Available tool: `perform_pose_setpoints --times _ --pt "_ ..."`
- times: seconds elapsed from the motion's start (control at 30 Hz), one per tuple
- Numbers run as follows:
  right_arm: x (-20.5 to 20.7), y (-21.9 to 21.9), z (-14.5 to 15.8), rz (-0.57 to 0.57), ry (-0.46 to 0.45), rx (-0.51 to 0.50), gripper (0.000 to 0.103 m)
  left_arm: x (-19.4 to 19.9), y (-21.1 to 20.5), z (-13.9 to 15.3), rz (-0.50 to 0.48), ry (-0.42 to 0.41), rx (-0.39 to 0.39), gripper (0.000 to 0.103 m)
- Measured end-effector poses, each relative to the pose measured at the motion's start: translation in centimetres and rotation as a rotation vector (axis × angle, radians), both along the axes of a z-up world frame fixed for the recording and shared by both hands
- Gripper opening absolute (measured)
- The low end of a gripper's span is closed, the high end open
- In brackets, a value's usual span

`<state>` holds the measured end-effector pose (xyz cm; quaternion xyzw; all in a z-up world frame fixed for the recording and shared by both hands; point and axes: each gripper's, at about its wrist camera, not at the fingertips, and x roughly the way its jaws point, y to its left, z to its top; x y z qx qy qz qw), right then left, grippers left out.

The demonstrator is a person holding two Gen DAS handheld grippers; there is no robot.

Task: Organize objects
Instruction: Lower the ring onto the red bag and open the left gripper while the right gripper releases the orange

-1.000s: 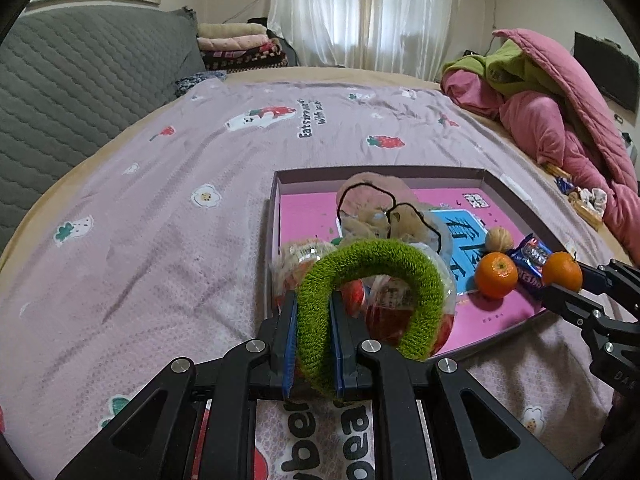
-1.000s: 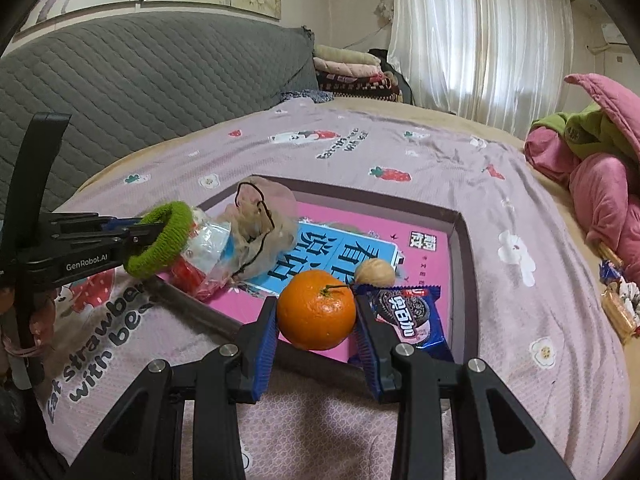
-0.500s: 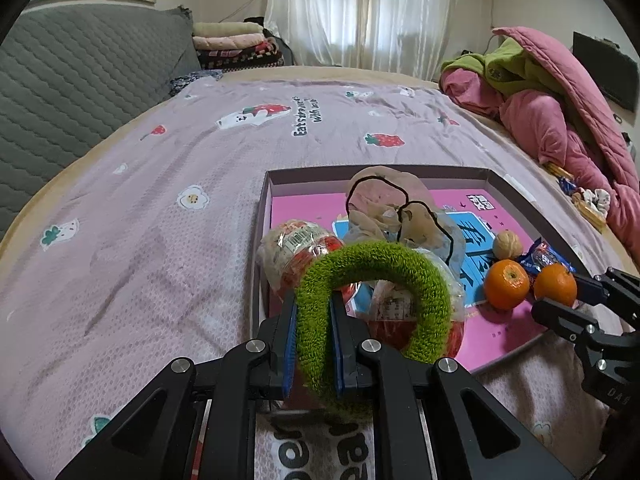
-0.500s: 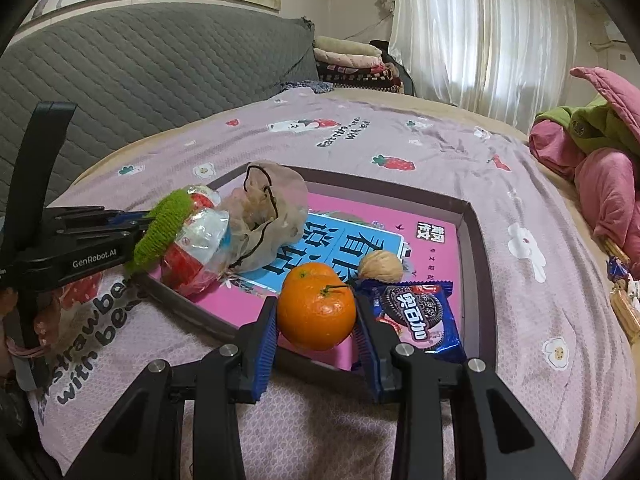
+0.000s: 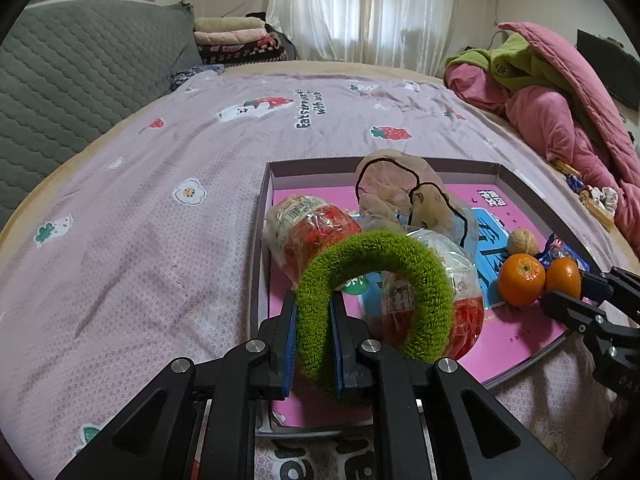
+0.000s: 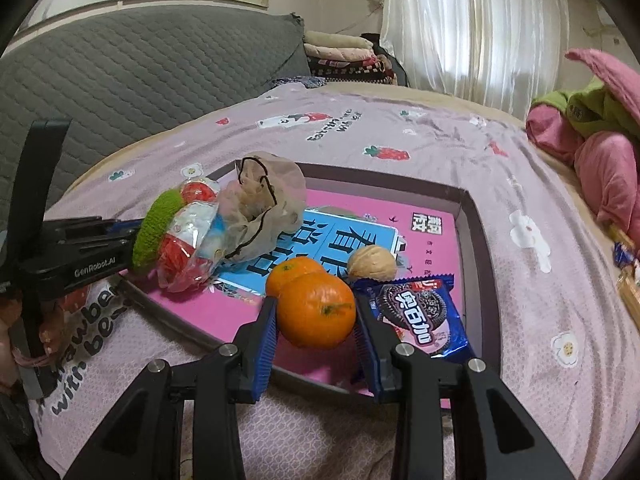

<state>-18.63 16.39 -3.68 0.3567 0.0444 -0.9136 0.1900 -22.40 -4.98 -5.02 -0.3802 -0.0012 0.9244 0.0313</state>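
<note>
Green scrunchie [image 5: 376,304]: clamped in the left tool [image 5: 314,344], held over the tray's [image 5: 516,176] near corner. Orange [image 6: 316,310]: gripped between the right tool's [image 6: 316,336] pads, above the tray's near rim, beside a second orange [image 6: 290,270].

Fuzzy green hair ring [image 5: 376,268], orange tangerines [image 6: 316,310], blue cookie packet [image 6: 420,312] on a pink-floored tray [image 6: 466,216]; lilac strawberry-print bedsheet [image 5: 160,208] beneath.

The shallow tray [image 5: 496,172] is crowded along its left side: two wrapped snack bags [image 5: 308,232], a gauzy drawstring pouch [image 5: 400,192] and a green fuzzy hair ring [image 5: 376,292] block it. An orange [image 6: 292,270], walnut [image 6: 372,263] and Oreo packet [image 6: 416,312] fill the near right corner. The far right pink floor [image 6: 420,232] lies open, as does the bedspread [image 5: 140,220] left of the tray.
</note>
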Motion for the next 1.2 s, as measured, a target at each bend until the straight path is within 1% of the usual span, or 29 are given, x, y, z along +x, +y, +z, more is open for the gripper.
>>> perform_pose_setpoints --times 0.17,0.43,0.63,0.8,0.83,0.87,0.9,0.97,1.0,1.07,1.2 --pt "-0.2 0.4 -0.1 -0.003 -0.013 -0.024 0.038 0.2 0.1 0.0 0.001 0.001 -0.009 0.015" --pt "-0.2 0.6 -0.1 -0.003 -0.015 -0.035 0.038 0.3 0.4 -0.3 -0.002 -0.001 -0.023 0.016" --pt "-0.1 0.6 -0.1 -0.005 -0.019 -0.037 0.038 0.6 1.0 -0.5 -0.022 -0.015 -0.027 0.016" --pt "0.2 0.7 0.1 -0.01 -0.012 -0.043 0.039 1.0 0.8 -0.2 -0.017 -0.023 -0.018 0.026" --pt "0.2 0.7 0.1 -0.009 -0.012 -0.044 0.041 1.0 0.7 -0.1 -0.015 -0.024 -0.016 0.027" --pt "0.2 0.7 0.2 -0.009 -0.013 -0.046 0.042 1.2 0.6 0.1 -0.011 -0.022 -0.016 0.031" --pt "0.3 0.7 0.3 -0.009 -0.008 -0.048 0.042 1.3 0.5 0.2 -0.009 -0.02 -0.013 0.033" --pt "0.5 0.7 0.5 -0.006 -0.003 -0.053 0.045 1.5 0.3 0.6 -0.002 -0.016 -0.003 0.036" --pt "0.6 0.8 0.6 -0.007 0.003 -0.058 0.046 1.6 0.2 0.7 0.0 -0.014 -0.002 0.04" --pt "0.7 0.9 0.9 -0.007 0.011 -0.063 0.052 1.8 0.0 1.1 0.008 -0.008 0.006 0.044" --pt "0.9 1.3 1.4 -0.02 0.025 -0.08 0.053 2.4 -0.3 1.7 0.021 0.001 0.02 0.046"
